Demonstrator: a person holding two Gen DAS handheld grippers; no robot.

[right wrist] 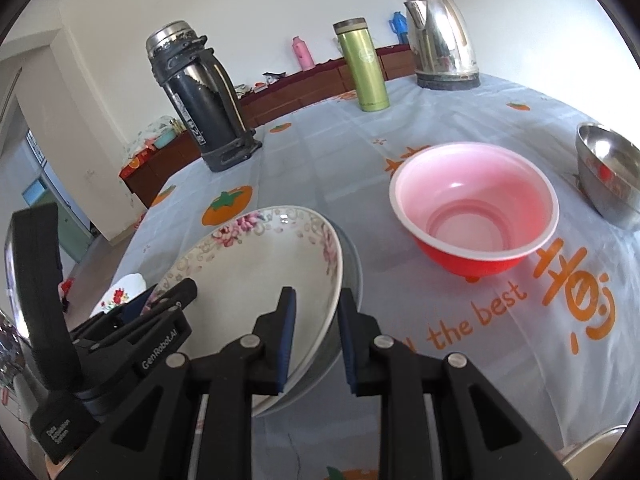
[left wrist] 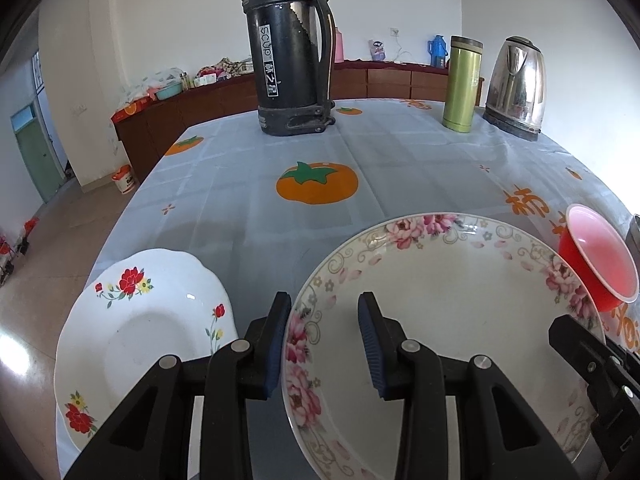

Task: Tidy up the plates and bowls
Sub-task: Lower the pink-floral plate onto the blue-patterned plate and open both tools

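A large plate with pink flowers [left wrist: 440,312] lies on the table between both grippers. My left gripper [left wrist: 324,308] is open, its fingers astride the plate's left rim. My right gripper [right wrist: 316,312] is open, its fingers astride the same plate's [right wrist: 260,264] right rim, which looks tilted up. A small white plate with red flowers [left wrist: 148,332] lies to the left by the table edge. A red bowl with a pink inside [right wrist: 476,208] stands to the right. A steel bowl [right wrist: 608,172] stands at the far right.
A black thermos [left wrist: 288,52], a green flask [left wrist: 462,84] and a steel kettle [left wrist: 516,84] stand at the back of the table [left wrist: 400,152]. The table's left edge drops to the floor just beyond the small plate. A wooden cabinet runs along the far wall.
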